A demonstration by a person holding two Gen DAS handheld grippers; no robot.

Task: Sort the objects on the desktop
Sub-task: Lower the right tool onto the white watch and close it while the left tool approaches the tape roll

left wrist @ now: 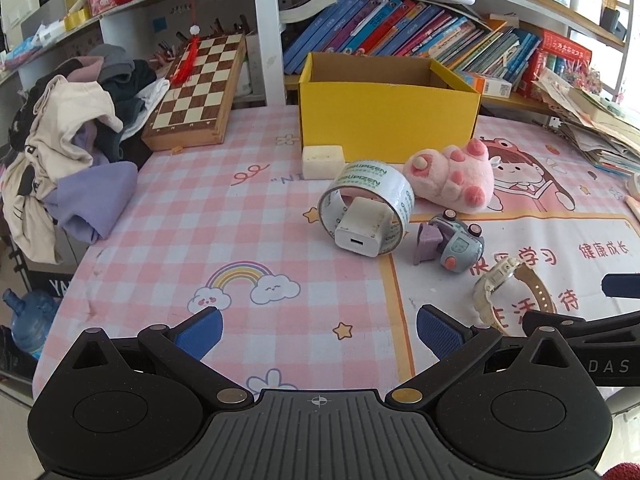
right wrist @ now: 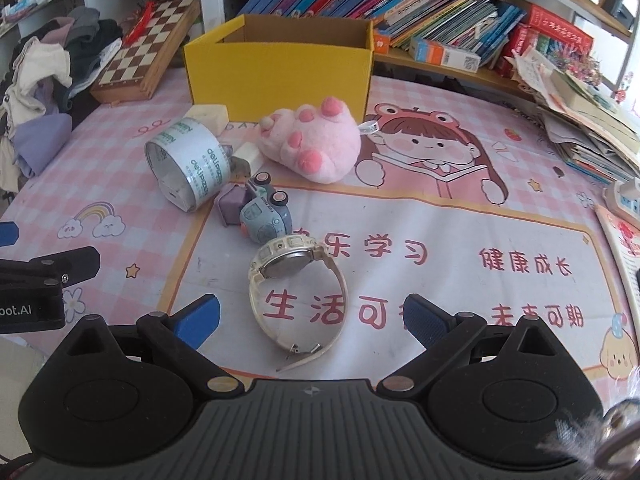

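Watch (right wrist: 296,288) lies between right gripper's (right wrist: 310,320) spread fingers; left gripper (left wrist: 320,330) gapes.

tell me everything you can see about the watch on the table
The watch is cream or off-white, with a chunky round case and what looks like a plastic or resin strap. It lies on the printed pink table cover, propped on its side, its dark face tilted and the strap curving in a loop toward the camera. The buckle end rests nearest, the strap tail poking out. It sits just ahead of the open right gripper, touching nothing else; the small grey toy car is close behind.
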